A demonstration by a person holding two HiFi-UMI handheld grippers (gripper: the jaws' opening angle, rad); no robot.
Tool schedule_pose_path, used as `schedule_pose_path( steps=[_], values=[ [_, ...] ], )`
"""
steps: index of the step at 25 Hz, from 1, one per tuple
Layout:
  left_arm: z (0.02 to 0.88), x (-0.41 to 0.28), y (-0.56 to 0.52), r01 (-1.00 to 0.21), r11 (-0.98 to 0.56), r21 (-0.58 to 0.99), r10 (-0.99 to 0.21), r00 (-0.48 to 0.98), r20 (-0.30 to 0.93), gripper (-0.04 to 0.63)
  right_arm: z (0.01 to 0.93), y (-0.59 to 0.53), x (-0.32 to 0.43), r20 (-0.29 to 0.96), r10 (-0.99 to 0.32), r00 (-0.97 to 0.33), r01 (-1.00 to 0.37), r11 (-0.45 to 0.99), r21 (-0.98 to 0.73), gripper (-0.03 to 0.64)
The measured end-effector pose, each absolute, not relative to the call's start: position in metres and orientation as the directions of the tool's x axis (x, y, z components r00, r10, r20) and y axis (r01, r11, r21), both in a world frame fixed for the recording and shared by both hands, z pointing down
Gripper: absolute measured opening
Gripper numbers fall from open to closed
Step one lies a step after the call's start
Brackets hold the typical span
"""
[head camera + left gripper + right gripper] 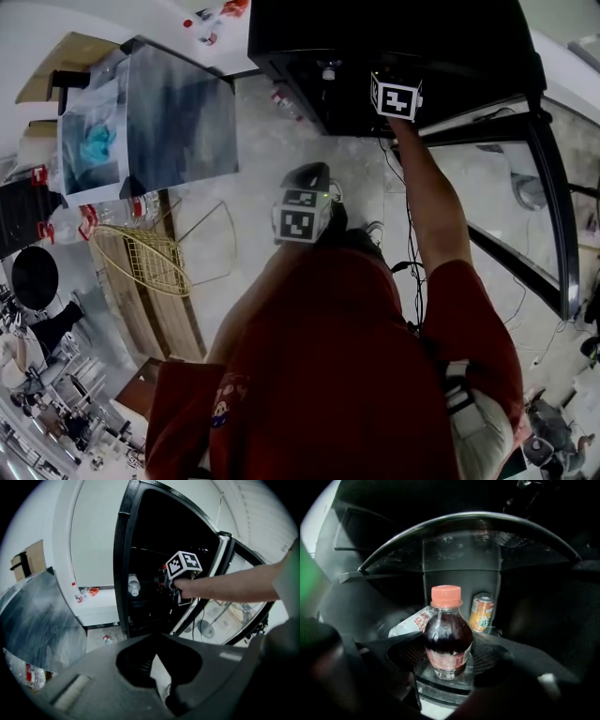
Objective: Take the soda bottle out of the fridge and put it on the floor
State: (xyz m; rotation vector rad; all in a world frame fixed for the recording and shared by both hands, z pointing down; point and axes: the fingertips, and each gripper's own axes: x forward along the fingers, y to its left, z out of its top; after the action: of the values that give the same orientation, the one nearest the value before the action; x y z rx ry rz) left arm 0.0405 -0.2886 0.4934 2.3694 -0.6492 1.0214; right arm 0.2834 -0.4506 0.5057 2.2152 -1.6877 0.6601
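Beyond the right fingers (525, 660) the fridge (459, 569) is dim; beyond the left fingers (93, 677) the floor (99, 631) is bright; fisheye edges bend, darkened.

Head view: looked steeply down onto fridge (300, 47).
Left gripper view: faced fridge, well back.
Right gripper view: sat inside fridge, close on soda bottle (447, 634).
Shared: fridge.

lying bottle (411, 623) behind soda bottle (447, 637), half hidden
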Motion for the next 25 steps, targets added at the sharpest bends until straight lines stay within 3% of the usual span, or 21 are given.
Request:
schedule_pose_path(
  steps=[25],
  values=[
    [0.483,0.042,-0.256,-0.606,-0.755,0.251,-0.248,0.618,0.746,0.000,0.487,-0.360,0.233,0.532,-0.841,0.098,-0.992,-0.125,-0.014,0.298]
  ],
)
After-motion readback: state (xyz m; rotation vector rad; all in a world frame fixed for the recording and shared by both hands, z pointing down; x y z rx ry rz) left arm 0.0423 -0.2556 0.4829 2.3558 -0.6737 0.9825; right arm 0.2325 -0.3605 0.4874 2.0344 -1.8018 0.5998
